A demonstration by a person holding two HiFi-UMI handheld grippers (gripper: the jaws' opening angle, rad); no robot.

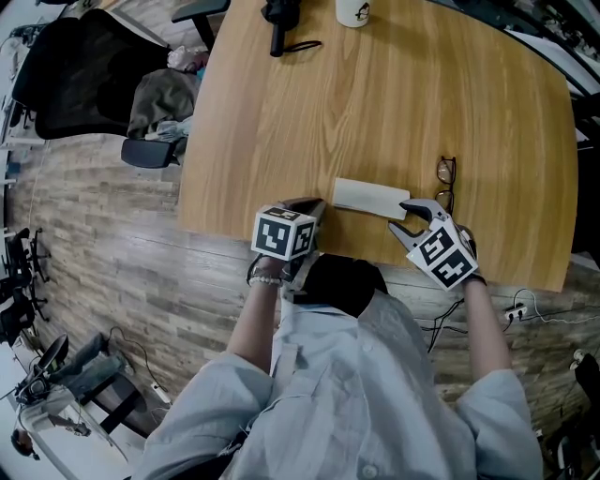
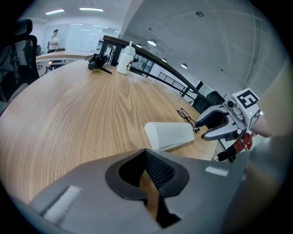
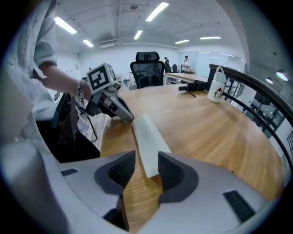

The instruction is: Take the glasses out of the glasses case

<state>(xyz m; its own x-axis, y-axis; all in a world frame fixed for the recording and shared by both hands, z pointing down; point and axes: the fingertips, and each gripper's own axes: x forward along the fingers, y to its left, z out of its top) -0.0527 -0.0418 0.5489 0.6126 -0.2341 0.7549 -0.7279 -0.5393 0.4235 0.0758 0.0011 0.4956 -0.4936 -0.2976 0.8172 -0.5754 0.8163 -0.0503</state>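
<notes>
Wood-grain table [image 1: 375, 103] fills all three views. On it, the right gripper [image 3: 146, 161] has its jaws partly open astride the near end of the white glasses case [image 3: 145, 135]. Bare wood shows between the case and the left pad; whether the right pad touches the case is hard to tell. The left gripper [image 2: 145, 152] has its jaws brought together at the tips, with nothing between them and only a sliver of wood seen behind. In the head view its jaws are mostly hidden under its marker cube, and the person's head covers the table edge between the two grippers. There the case lies at 10 o'clock from the right gripper, and the glasses [image 1: 446, 180] lie on the table outside it, at 3 o'clock from the case. The right gripper view does not show them. A white cup [image 1: 353, 9], cut off by the frame, stands at the table's 12 o'clock edge.
</notes>
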